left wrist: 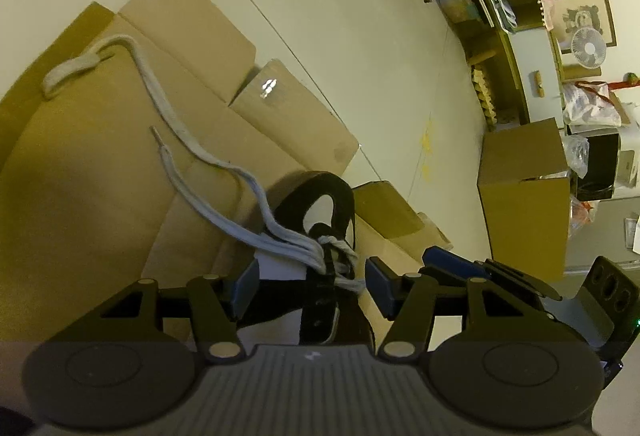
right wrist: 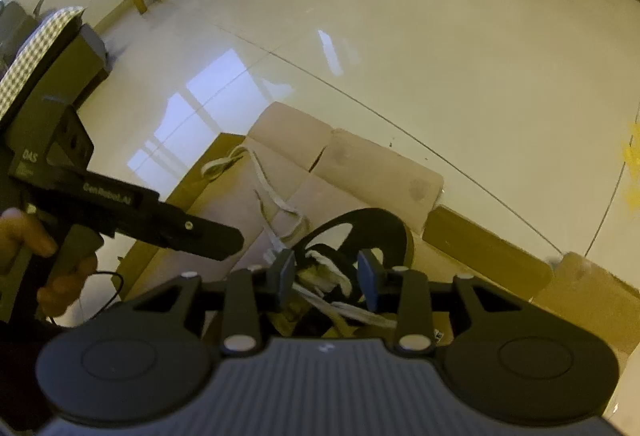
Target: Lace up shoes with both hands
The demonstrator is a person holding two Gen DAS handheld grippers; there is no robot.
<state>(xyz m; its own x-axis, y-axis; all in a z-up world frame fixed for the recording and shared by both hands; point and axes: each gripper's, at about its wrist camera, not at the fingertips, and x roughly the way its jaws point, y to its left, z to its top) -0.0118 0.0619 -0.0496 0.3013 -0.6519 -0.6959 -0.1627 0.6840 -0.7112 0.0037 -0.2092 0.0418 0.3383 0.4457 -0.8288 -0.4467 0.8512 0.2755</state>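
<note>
My left claw point(left wrist: 310, 286) stands open, astride the black shoe point(left wrist: 320, 236); its pads press on nothing. The shoe lies on flattened cardboard point(left wrist: 100, 156) on the floor, its long axis running straight away from me, heel opening far. The white lace point(left wrist: 192, 152) trails off toward the cardboard's far left corner. My right claw point(right wrist: 326, 282) is partly open over the laced crossings point(right wrist: 328, 272), gripping nothing I can see. It looks nearer the knot. The left handle reads "GenRobot.AI" point(right wrist: 107, 195) and "DAS" point(right wrist: 30, 156).
</note>
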